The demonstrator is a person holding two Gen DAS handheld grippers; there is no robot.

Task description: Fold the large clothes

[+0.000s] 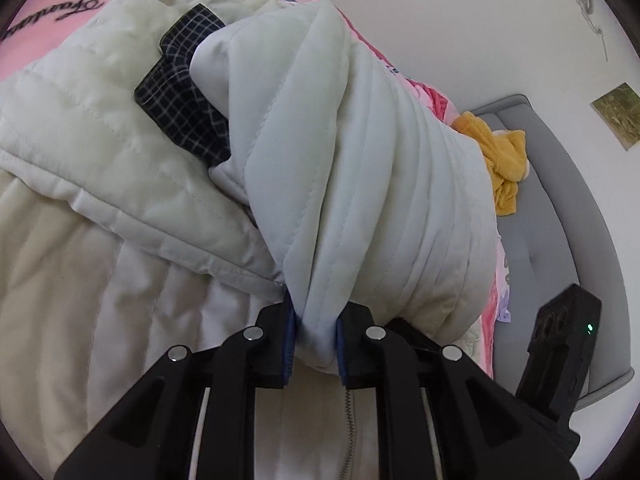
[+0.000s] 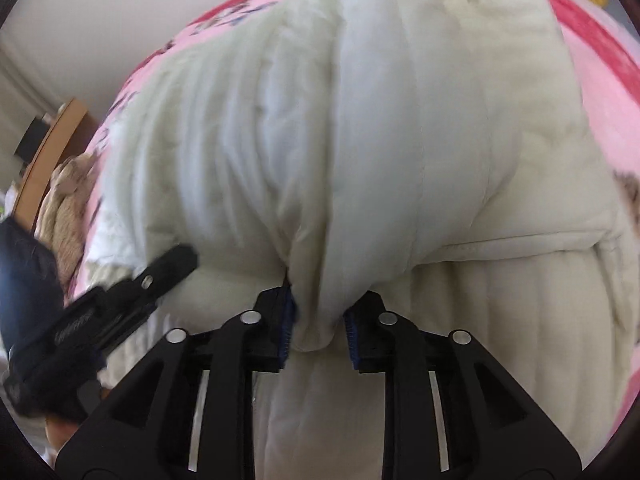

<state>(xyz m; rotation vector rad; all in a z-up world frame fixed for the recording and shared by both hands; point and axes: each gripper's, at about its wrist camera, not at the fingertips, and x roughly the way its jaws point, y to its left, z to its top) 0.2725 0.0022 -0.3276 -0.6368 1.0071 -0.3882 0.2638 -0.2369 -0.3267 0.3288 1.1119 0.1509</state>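
A large cream quilted jacket point(image 1: 120, 152) lies on a pink bed cover point(image 1: 52, 20). It has a dark checked lining patch point(image 1: 180, 92) near the collar. My left gripper point(image 1: 316, 336) is shut on a bunched fold of the jacket and lifts it off the bed. My right gripper point(image 2: 320, 328) is shut on another fold of the same jacket point(image 2: 340, 140), also raised. The right gripper shows in the left wrist view point(image 1: 560, 344) at the right, and the left gripper shows in the right wrist view point(image 2: 132, 292) at the left. The right wrist view is blurred.
A yellow cloth point(image 1: 500, 156) lies at the bed's far edge beside a grey padded headboard point(image 1: 568, 220). A white wall point(image 1: 460, 20) stands behind. A beige plush toy point(image 2: 64, 196) and a wooden piece of furniture point(image 2: 48, 148) are at the left.
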